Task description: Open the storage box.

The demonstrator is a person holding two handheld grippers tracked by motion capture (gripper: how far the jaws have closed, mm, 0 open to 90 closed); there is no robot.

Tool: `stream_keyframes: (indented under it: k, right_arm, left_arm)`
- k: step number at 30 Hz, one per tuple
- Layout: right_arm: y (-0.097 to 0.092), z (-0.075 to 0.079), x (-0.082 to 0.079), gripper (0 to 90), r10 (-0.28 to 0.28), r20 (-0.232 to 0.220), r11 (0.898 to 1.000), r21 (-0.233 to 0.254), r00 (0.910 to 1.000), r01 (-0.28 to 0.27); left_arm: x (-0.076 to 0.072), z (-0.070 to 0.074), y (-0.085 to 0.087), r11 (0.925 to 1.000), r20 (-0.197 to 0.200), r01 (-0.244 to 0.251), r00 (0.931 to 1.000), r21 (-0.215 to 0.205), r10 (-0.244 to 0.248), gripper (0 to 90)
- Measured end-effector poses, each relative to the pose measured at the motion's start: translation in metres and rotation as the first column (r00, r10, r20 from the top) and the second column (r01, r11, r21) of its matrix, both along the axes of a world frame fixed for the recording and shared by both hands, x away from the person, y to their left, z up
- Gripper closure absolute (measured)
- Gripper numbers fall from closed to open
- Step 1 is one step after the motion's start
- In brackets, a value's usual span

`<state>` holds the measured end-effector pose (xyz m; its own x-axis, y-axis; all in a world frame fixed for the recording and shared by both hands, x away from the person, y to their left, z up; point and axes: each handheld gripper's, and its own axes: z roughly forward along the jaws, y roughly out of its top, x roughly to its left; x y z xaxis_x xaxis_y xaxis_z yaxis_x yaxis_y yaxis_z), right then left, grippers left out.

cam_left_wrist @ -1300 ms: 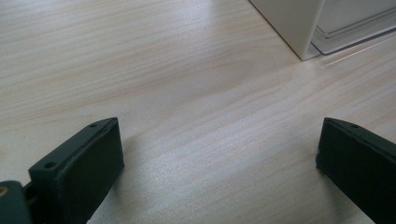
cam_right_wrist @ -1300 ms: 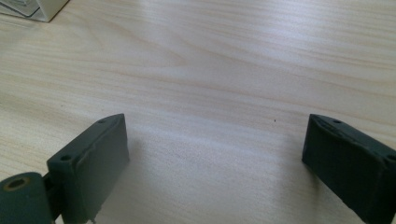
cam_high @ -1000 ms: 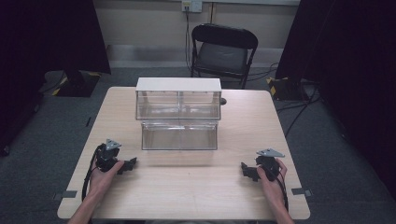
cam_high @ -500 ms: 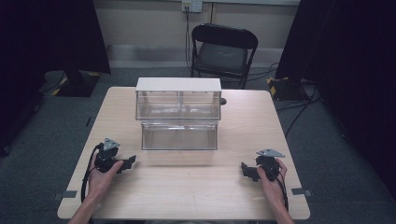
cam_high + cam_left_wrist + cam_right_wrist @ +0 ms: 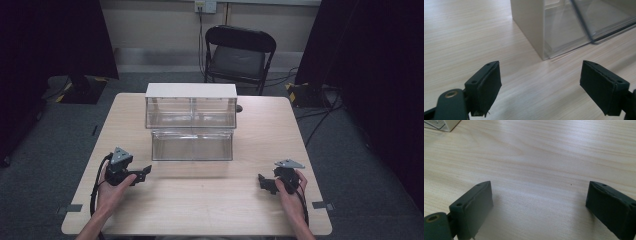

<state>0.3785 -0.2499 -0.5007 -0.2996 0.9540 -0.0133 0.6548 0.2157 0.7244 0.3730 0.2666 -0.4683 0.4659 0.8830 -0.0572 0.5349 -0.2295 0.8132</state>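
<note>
A clear plastic box with a white top (image 5: 190,106) stands at the middle back of the wooden table (image 5: 200,210). A clear drawer (image 5: 192,145) sticks out of its front. My left gripper (image 5: 145,173) rests on the table at the front left, open, nothing between its jaws. Its own view has the white corner of the box (image 5: 529,27) and the clear drawer (image 5: 596,20) just ahead, with the gripper (image 5: 541,87) short of them. My right gripper (image 5: 262,181) lies at the front right, open and empty; in its view the gripper (image 5: 537,207) faces bare wood.
A black folding chair (image 5: 239,55) stands behind the table. Cables run across the grey floor at the right. Dark curtains hang on both sides. A corner of the box (image 5: 441,125) peeks in at the top left of the right gripper view.
</note>
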Motion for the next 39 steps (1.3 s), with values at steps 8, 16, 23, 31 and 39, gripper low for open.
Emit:
stream_keyframes:
  k: [8, 16, 23, 31, 39]
  right_arm:
    - [0.0, 0.0, 0.0, 6.4, 0.0, 0.0, 1.0, 0.0, 1.0, 0.0]
    - [0.0, 0.0, 0.0, 6.4, 0.0, 0.0, 1.0, 0.0, 1.0, 0.0]
    - [0.0, 0.0, 0.0, 6.4, 0.0, 0.0, 1.0, 0.0, 1.0, 0.0]
    - [0.0, 0.0, 0.0, 6.4, 0.0, 0.001, 1.0, 0.0, 1.0, 0.0]
    - [0.0, 0.0, 0.0, 6.4, 0.0, 0.001, 1.0, 0.0, 1.0, 0.0]
  left_arm:
    - [-0.001, 0.003, -0.015, 0.9983, 0.013, 0.054, 0.9985, -0.023, -0.053, 16.8]
    - [0.006, 0.002, -0.03, 0.9969, 0.0, 0.076, 0.9971, 0.019, -0.076, 15.8]
    - [0.013, 0.004, -0.041, 0.9962, -0.003, 0.079, 0.9969, 0.038, -0.079, 16.2]
    - [0.015, 0.004, -0.043, 0.9966, 0.014, 0.082, 0.9965, 0.0, -0.082, 16.0]
    - [0.022, 0.004, -0.051, 0.9938, 0.01, 0.111, 0.9938, -0.009, -0.111, 15.2]
